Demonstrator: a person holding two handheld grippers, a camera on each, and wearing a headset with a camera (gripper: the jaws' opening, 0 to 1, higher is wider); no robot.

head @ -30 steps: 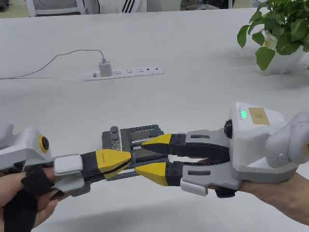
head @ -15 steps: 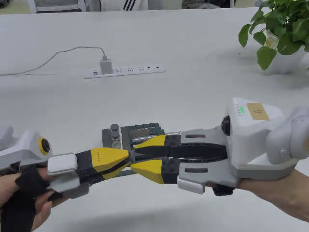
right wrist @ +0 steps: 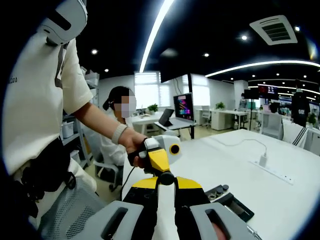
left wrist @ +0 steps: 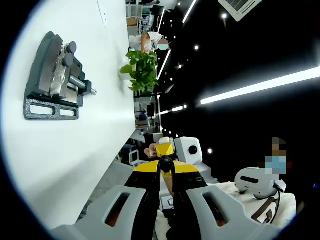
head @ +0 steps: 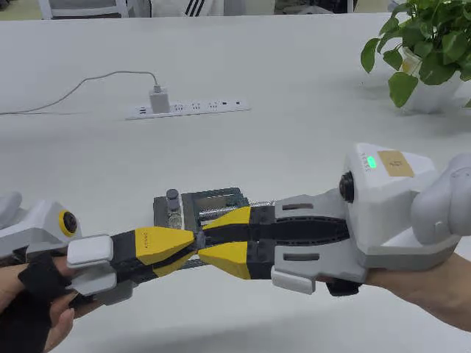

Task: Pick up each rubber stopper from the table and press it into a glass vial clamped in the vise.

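Above the table's front, my left gripper (head: 190,241) and right gripper (head: 202,240) meet tip to tip. A small dark rubber stopper (right wrist: 166,178) sits between the tips, and both pairs of jaws look shut on it. The right gripper view has the left gripper (right wrist: 158,159) pointing down onto the stopper. In the left gripper view the stopper (left wrist: 165,163) is pinched at my tips. Just behind stands the grey vise (head: 213,206), clamping a glass vial (head: 174,213) capped with a dark stopper. Two capped vials (left wrist: 67,55) stand in the vise (left wrist: 50,92).
A white power strip (head: 188,109) with a plugged-in charger and cable lies at the back of the white table (head: 294,147). A potted plant (head: 427,44) stands at the far right. A person sits at a desk behind in the right gripper view.
The right gripper's jaws, wide open a second ago, have shut around the left gripper's tip. Both grippers drew slightly closer together.
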